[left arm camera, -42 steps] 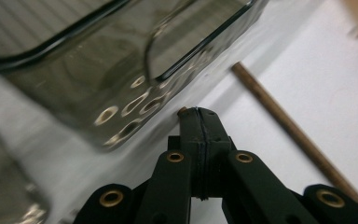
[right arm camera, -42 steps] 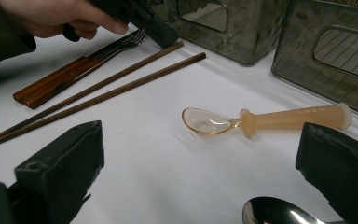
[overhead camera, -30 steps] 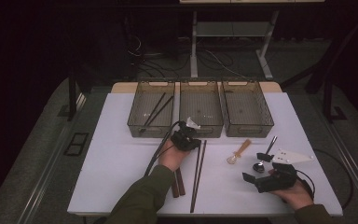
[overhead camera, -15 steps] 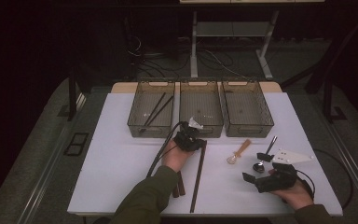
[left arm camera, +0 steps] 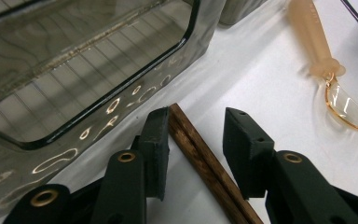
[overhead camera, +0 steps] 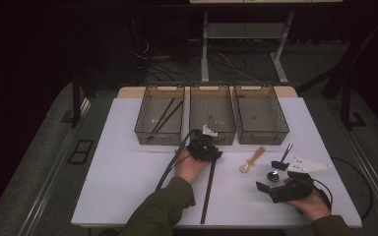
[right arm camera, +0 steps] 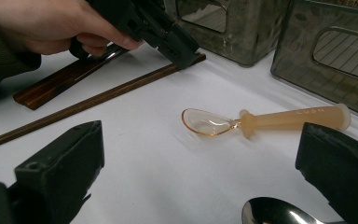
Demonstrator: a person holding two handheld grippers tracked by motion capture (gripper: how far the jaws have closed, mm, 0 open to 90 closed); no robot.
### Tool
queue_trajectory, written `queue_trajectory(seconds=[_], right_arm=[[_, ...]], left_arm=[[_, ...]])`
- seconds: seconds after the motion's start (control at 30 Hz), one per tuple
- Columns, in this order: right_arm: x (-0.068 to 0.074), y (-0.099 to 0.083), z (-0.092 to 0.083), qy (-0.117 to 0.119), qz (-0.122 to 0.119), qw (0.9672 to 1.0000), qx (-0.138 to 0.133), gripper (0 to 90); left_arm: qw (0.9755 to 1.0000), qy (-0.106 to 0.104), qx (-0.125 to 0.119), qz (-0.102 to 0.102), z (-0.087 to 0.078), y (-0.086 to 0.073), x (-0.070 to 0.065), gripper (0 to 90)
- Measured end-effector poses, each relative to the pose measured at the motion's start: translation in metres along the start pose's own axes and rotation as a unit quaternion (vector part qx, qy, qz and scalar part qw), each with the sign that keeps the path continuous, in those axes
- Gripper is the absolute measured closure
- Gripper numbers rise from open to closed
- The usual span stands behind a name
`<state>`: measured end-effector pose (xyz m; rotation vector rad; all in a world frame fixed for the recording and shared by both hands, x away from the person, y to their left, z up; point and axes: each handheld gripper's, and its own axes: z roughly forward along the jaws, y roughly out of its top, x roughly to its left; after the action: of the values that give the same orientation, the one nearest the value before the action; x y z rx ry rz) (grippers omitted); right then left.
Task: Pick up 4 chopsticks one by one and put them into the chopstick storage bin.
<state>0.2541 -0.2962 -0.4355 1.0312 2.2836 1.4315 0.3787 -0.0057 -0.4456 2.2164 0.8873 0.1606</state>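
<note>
My left gripper [overhead camera: 210, 153] [left arm camera: 198, 116] stands at the far end of a long dark wooden chopstick [overhead camera: 207, 189] [left arm camera: 205, 163] lying on the white table [overhead camera: 128, 172], just before the middle bin [overhead camera: 211, 132]. Its jaws have just been opening. The chopstick's tip lies between them, against the left pad [left arm camera: 156, 140] and apart from the right one. My right gripper [overhead camera: 270, 177] [right arm camera: 203, 140] rests open near the front right, facing an amber plastic spoon [overhead camera: 252, 160] [right arm camera: 261, 121]. A metal spoon [overhead camera: 285, 151] [right arm camera: 275, 212] lies just under its jaws.
Three clear bins line the table's back. The left bin [overhead camera: 142, 130] holds two dark chopsticks [overhead camera: 166, 115]; the right bin [overhead camera: 281, 129] looks bare. A short dark wooden piece [right arm camera: 60, 84] lies by the left hand. A cable [overhead camera: 170, 167] trails from the left gripper.
The left hand has shifted slightly at the chopstick's far end, and the chopstick stays flat on the table. The right gripper has not moved.
</note>
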Motion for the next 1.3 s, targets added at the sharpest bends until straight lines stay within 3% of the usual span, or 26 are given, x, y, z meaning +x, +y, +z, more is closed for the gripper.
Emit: queue_trajectory(seconds=[0.13,0.37,0.83,0.87,1.03,1.3], right_arm=[[0.000,0.000,0.000,0.000,0.000,1.0000,0.000,1.3],[0.000,0.000,0.000,0.001,0.000,1.0000,0.001,1.3],[0.000,0.000,0.001,0.001,-0.001,1.0000,0.001,1.3],[0.001,0.000,0.001,0.001,-0.001,1.0000,0.002,1.3],[0.001,0.000,0.001,0.000,-0.002,1.0000,0.002,1.3],[0.001,0.000,0.001,0.001,-0.002,1.0000,0.002,1.3]], left_arm=[[1.0000,0.007,-0.001,0.004,0.000,0.000,0.000,66.4],[1.0000,0.000,-0.004,0.007,0.001,-0.001,0.001,70.5],[0.9999,-0.013,-0.007,0.005,0.002,-0.001,-0.002,73.0],[0.9998,-0.013,-0.007,0.012,0.002,-0.001,-0.002,73.0],[0.9997,-0.025,-0.008,0.003,0.004,-0.001,-0.006,73.5],[0.9994,-0.030,-0.006,0.013,0.005,0.001,-0.011,74.5]])
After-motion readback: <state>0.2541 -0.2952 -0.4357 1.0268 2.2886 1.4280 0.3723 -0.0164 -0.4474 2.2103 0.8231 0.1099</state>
